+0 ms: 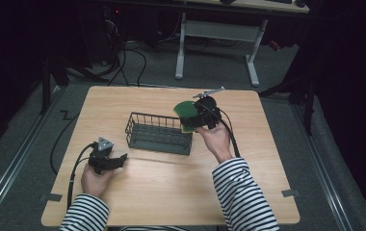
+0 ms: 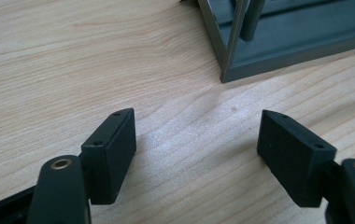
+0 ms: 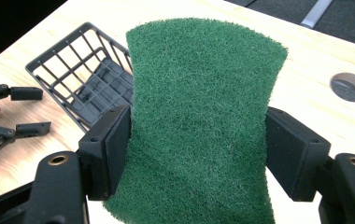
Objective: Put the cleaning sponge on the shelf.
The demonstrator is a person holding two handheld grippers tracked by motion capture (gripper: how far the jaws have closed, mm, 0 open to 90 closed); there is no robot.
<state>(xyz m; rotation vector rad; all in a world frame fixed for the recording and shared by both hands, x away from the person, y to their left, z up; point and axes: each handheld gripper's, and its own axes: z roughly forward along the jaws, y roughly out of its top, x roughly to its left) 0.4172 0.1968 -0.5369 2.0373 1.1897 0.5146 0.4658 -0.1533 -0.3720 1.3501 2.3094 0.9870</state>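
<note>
A green scouring sponge [image 3: 199,116] with a yellow underside is squeezed between the jaws of my right gripper [image 1: 193,117], which is shut on it. In the high view the sponge [image 1: 185,109] hangs above the right end of a dark wire basket [image 1: 159,133] in the middle of the table. The basket [image 3: 84,74] looks bare inside in the right gripper view. My left gripper [image 1: 118,159] rests on the table at the front left, open, with nothing between its fingers [image 2: 112,149]. One corner of the basket [image 2: 241,56] lies just beyond them.
The wooden table [image 1: 171,187] has a round cable port [image 3: 349,87] near its far right. Behind the table stand a white desk frame [image 1: 217,38] and cables on the floor. Dark curtains close in both sides.
</note>
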